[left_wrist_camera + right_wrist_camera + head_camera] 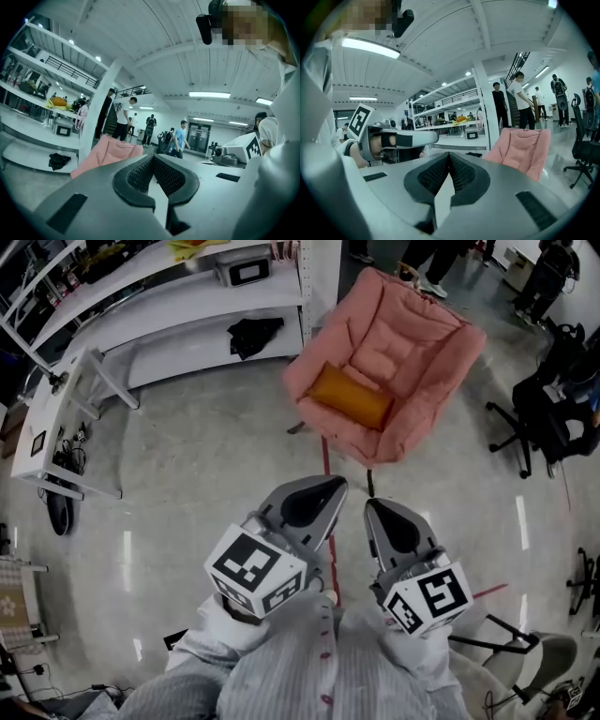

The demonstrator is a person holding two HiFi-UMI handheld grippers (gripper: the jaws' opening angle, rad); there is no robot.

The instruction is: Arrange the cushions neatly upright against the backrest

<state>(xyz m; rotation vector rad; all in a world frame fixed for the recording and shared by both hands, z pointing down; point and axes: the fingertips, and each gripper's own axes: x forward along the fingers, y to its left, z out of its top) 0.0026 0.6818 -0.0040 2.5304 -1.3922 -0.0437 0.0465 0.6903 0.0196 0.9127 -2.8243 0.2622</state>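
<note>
A pink padded chair (394, 343) stands on the floor ahead of me, and an orange cushion (352, 397) lies flat across the front of its seat. My left gripper (330, 486) and right gripper (372, 506) are held close to my body, well short of the chair, both shut with nothing between the pads. In the left gripper view the chair (107, 152) shows behind the shut left gripper (153, 157). The right gripper view has the chair (525, 149) to the right of the shut right gripper (449, 155), and the cushion is hidden in both.
White shelving (178, 306) runs along the back left with a dark cloth (253, 334) on its lower shelf. A black office chair (548, 418) stands at the right. Several people (122, 117) stand in the hall behind the pink chair. A red line (328, 465) marks the floor.
</note>
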